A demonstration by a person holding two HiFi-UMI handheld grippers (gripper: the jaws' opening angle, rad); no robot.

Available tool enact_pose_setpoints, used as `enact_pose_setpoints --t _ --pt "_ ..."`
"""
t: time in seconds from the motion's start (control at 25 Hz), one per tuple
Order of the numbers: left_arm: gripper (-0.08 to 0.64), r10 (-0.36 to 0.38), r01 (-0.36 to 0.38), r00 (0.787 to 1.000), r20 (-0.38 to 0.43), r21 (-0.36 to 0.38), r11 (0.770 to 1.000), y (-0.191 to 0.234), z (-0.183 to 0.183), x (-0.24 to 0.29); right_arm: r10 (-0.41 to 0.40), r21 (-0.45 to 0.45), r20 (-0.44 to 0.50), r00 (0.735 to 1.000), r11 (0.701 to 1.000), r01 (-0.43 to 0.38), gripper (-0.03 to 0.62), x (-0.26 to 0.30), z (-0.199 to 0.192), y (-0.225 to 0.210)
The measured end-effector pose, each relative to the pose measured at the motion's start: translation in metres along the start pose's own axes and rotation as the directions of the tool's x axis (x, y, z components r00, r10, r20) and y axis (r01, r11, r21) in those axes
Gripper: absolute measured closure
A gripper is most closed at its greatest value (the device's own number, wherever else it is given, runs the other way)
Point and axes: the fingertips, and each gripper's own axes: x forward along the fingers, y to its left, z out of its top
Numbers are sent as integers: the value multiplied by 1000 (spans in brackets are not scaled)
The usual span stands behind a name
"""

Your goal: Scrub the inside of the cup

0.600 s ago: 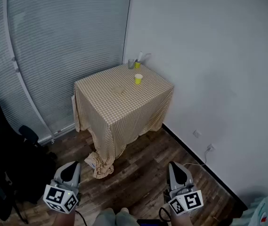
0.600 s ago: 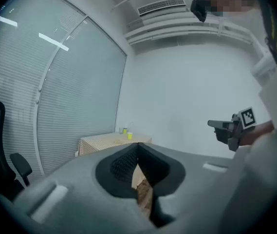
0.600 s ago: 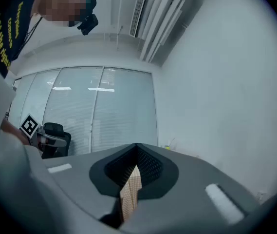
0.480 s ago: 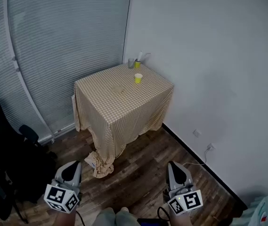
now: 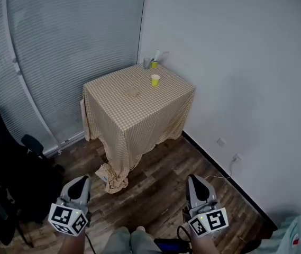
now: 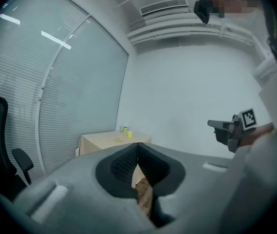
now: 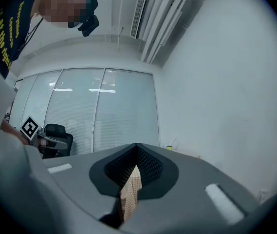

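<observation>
Yellow cup (image 5: 155, 80) stands well away from me on the checked table (image 5: 134, 115) in the room's corner, apart from a second cup (image 5: 153, 63) at the far edge. My left gripper (image 5: 81, 182) and right gripper (image 5: 195, 180) hang over the wooden floor (image 5: 155, 187), fingers pressed together, pinching nothing.
</observation>
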Motion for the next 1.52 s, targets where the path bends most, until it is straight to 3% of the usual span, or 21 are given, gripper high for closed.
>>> enact_pose_setpoints --t 0.4,0.96,1.52 --pt "558 -4 4 1000 -2 7 1000 -14 2 17 24 13 11 1000 1000 -24 586 10 -2 -12" --pt "558 35 -37 998 49 29 999 -33 18 60 72 15 10 997 997 -72 586 29 -9 -63" --pt "558 -5 3 999 37 43 999 0 24 147 28 36 6 1000 999 -29 586 92 -23 -97"
